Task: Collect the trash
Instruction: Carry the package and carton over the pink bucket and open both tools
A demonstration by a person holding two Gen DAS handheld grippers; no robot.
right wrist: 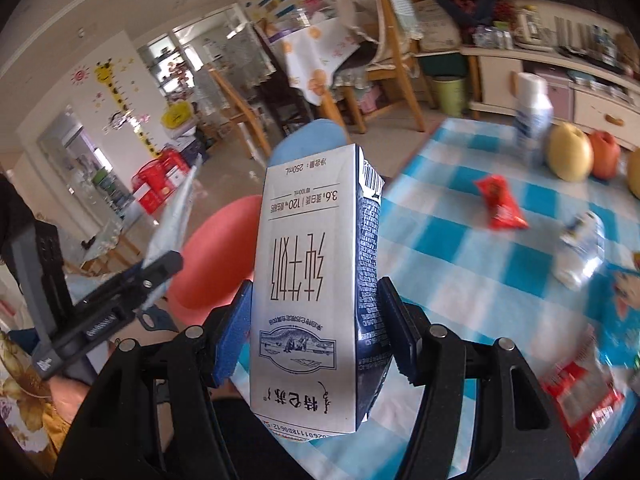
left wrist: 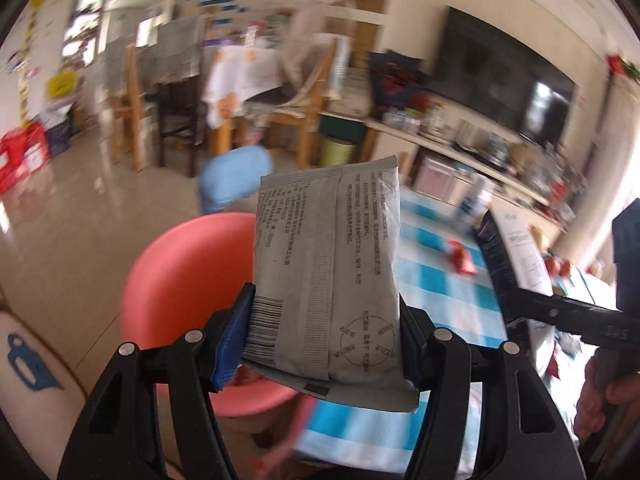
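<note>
My left gripper [left wrist: 325, 320] is shut on a grey printed pouch [left wrist: 328, 264], held upright above the edge of the blue checked table [left wrist: 436, 280]. A pink round bin [left wrist: 180, 280] stands just left of the pouch, beside the table. My right gripper [right wrist: 316, 320] is shut on a white and dark milk carton [right wrist: 312, 300], held upside down near the table's left edge, with the pink bin [right wrist: 216, 256] behind it. The right gripper with its carton [left wrist: 512, 256] shows at the right of the left wrist view. The left gripper with the pouch [right wrist: 172, 220] shows at the left of the right wrist view.
On the table lie a red snack wrapper [right wrist: 500, 204], a crushed clear bottle [right wrist: 580, 248], a red and clear packet [right wrist: 580, 400] and a blue printed bag [right wrist: 624, 312]. A white spray can [right wrist: 532, 120] and fruit [right wrist: 570, 156] stand at the far side. A blue stool [left wrist: 236, 176] is beyond the bin.
</note>
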